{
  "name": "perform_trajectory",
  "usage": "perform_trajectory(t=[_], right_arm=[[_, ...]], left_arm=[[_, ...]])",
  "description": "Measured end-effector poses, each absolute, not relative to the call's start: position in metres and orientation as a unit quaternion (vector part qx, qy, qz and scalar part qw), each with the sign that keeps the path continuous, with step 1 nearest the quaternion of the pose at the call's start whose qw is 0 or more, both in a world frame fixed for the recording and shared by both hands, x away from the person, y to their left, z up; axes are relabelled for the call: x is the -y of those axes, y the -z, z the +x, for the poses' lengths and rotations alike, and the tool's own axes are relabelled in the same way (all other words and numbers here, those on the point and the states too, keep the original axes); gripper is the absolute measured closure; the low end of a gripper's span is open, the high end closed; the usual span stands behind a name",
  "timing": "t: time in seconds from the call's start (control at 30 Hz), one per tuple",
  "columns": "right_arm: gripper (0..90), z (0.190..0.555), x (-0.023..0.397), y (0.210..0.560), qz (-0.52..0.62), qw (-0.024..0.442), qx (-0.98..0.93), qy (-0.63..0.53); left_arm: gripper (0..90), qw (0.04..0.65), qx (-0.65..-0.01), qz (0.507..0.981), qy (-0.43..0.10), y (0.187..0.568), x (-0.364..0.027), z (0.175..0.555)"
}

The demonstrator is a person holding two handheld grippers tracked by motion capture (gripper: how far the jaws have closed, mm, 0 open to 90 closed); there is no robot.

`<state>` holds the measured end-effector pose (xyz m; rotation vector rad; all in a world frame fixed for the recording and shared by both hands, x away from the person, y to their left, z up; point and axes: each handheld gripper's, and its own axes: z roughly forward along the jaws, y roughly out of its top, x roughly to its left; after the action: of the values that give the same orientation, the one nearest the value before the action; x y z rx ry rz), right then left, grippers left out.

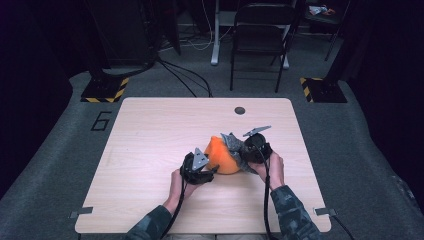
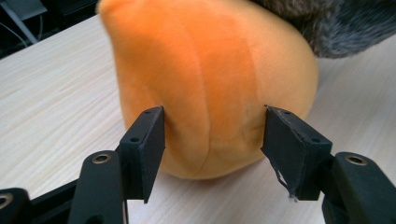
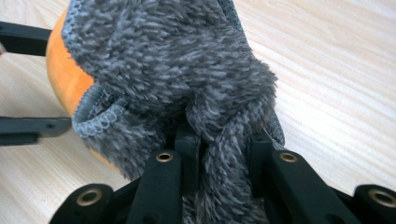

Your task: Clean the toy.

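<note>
An orange plush ball lies on the wooden table, with a grey fuzzy cloth draped over its right side. My left gripper is at the ball's left. In the left gripper view the ball sits between the jaws of the left gripper, which stand apart at its sides without squeezing it. My right gripper is shut on a bunched fold of the grey cloth, with the orange ball showing beneath. In the high view the right gripper is at the ball's right.
A round dark grommet sits near the table's far edge. Behind the table stand a black folding chair and two stand bases with yellow-black stripes. Cables run across the grey carpet.
</note>
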<state>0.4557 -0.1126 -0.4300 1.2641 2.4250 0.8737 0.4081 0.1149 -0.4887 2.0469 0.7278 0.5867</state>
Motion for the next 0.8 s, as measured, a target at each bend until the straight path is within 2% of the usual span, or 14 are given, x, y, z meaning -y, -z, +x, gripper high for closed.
perform_trajectory(t=[0.03,0.07,0.17,0.27,0.53,0.8], right_arm=[[73.1,0.455,0.111,0.429,0.434,0.138,-0.838,-0.301],[73.2,0.454,0.109,0.429,0.428,0.145,-0.842,-0.295],[73.3,0.455,0.111,0.429,0.431,0.142,-0.839,-0.301],[73.3,0.454,0.114,0.425,0.434,0.139,-0.836,-0.307],[73.0,0.439,0.099,0.396,0.408,0.162,-0.826,-0.355],[70.6,0.438,0.07,0.411,0.379,0.169,-0.848,-0.329]], left_arm=[[39.5,0.429,-0.291,0.822,-0.237,0.491,-0.112,0.409],[47.8,0.428,-0.293,0.819,-0.244,0.494,-0.11,0.41],[63.2,0.431,-0.296,0.818,-0.24,0.493,-0.114,0.411],[68.7,0.432,-0.297,0.817,-0.238,0.493,-0.115,0.411],[69.0,0.437,-0.297,0.816,-0.234,0.493,-0.115,0.41],[69.7,0.435,-0.295,0.817,-0.235,0.493,-0.116,0.409]])
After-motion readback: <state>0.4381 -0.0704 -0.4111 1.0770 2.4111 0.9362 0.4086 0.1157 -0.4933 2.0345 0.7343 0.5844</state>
